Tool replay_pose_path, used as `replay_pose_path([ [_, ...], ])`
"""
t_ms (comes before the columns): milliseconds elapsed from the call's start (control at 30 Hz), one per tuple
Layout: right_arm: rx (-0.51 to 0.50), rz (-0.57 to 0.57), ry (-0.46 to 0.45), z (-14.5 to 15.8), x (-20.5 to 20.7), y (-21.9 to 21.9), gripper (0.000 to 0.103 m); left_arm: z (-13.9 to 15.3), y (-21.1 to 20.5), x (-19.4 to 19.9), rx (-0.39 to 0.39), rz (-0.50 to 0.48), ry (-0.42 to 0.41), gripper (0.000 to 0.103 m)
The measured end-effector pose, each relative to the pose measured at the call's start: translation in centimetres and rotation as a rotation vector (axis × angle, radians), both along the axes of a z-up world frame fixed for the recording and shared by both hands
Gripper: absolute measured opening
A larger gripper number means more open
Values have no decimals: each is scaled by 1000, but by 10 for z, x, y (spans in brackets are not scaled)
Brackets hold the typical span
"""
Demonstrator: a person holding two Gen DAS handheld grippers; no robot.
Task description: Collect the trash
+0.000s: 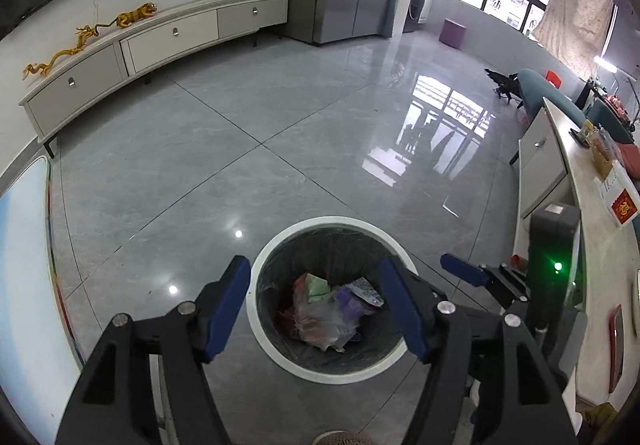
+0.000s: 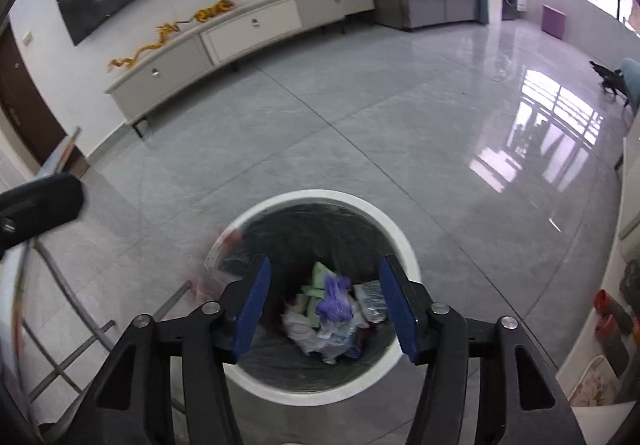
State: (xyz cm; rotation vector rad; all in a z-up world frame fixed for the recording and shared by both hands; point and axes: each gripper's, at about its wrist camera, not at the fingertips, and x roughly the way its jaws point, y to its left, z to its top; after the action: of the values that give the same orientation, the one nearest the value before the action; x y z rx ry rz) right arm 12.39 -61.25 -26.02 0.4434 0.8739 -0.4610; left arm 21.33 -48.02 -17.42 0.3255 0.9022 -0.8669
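Note:
A round white-rimmed trash bin (image 1: 276,241) with a dark liner stands on the grey tile floor; it also shows in the right wrist view (image 2: 394,233). Crumpled wrappers and plastic bags (image 1: 328,309) lie at its bottom, with a purple piece on top (image 2: 334,299). My left gripper (image 1: 316,273) hangs above the bin, open and empty. My right gripper (image 2: 324,273) is also above the bin, open and empty. The right gripper's blue-tipped finger (image 1: 462,269) shows at the right in the left wrist view. A clear plastic piece (image 2: 216,257) sits blurred at the bin's left rim.
A white table (image 1: 592,213) with boxes and snacks runs along the right. A low TV cabinet (image 1: 160,45) with golden figurines stands against the far wall. A round panel (image 1: 28,265) is at the left. A metal rack (image 2: 72,345) lies left of the bin.

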Motion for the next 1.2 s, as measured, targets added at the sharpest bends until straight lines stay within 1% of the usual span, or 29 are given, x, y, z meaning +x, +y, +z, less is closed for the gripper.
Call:
replay_pose_path([
  [100,-23,-18,-8,11,-8,5,59,9,9,-3,-2,10,-26,67],
  [167,-40,-16,-24,23,-11,13,62,21,24,-5,-13,42,-55,67],
  [200,-49,-10,-37,29,-12,18,62,29,37,-7,-24,59,-67,67],
  [233,-57,-1,-51,36,-11,24,64,40,52,-10,-27,86,-99,67],
  [300,-75,29,-88,58,-9,43,66,52,74,-15,-31,125,-152,67],
  [333,-85,41,-105,67,-8,52,68,61,93,-18,-33,156,-179,67],
  [400,-105,82,-145,88,-5,78,73,72,120,-26,-39,201,-217,67],
  [500,-126,157,-196,115,-2,118,79,94,174,-38,-55,300,-274,68],
  [533,-132,184,-216,126,-1,133,81,99,187,-41,-61,322,-282,69],
  [567,-142,209,-234,136,0,148,84,105,201,-45,-68,345,-294,74],
  [600,-160,240,-255,147,-1,165,85,113,217,-51,-78,370,-316,79],
  [667,-195,289,-293,169,-5,196,93,126,247,-62,-76,430,-369,84],
  [767,-226,338,-340,196,-13,232,96,147,297,-83,-101,511,-436,89],
  [800,-237,345,-351,202,-17,241,97,152,311,-88,-107,537,-446,89],
  [833,-247,348,-358,208,-21,250,101,156,322,-91,-113,557,-456,90],
  [867,-257,351,-364,214,-24,258,102,161,337,-97,-119,584,-473,92],
  [967,-286,364,-393,234,-35,286,102,171,371,-111,-130,642,-517,103],
  [1067,-309,372,-405,245,-43,304,102,181,406,-124,-127,723,-573,103],
  [1133,-322,375,-411,251,-48,315,102,186,419,-129,-110,772,-593,103],
  [1200,-335,384,-417,256,-52,326,102,189,436,-135,-120,805,-597,103],
])
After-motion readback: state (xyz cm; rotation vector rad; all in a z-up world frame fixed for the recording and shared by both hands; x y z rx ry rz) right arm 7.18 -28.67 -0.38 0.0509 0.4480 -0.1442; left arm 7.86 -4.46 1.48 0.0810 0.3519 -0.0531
